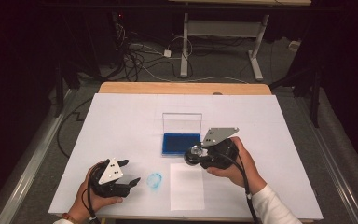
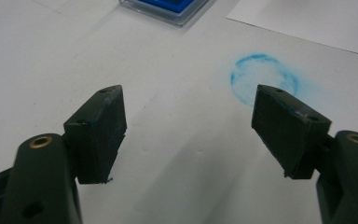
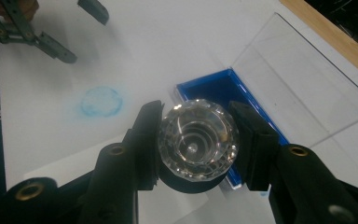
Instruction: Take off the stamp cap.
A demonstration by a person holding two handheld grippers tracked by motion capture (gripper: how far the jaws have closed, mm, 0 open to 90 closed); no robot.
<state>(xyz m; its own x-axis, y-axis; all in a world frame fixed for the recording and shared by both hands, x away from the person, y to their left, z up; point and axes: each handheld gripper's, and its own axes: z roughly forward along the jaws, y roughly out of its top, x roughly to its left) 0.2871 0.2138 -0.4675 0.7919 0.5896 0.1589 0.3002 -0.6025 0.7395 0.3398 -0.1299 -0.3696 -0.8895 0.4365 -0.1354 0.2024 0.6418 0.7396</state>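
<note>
The right hand-held gripper clenches a faceted glass stamp over the near edge of the blue ink pad, frame centre. The left hand-held gripper rests released, lower left, just beside a blue ring print; bare white counter lies around.

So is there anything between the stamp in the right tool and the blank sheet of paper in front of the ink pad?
Nothing visible. The right tool grips the clear faceted stamp over the near edge of the blue ink pad, and the blank sheet lies bare just in front. The left tool stays off to the side.
</note>
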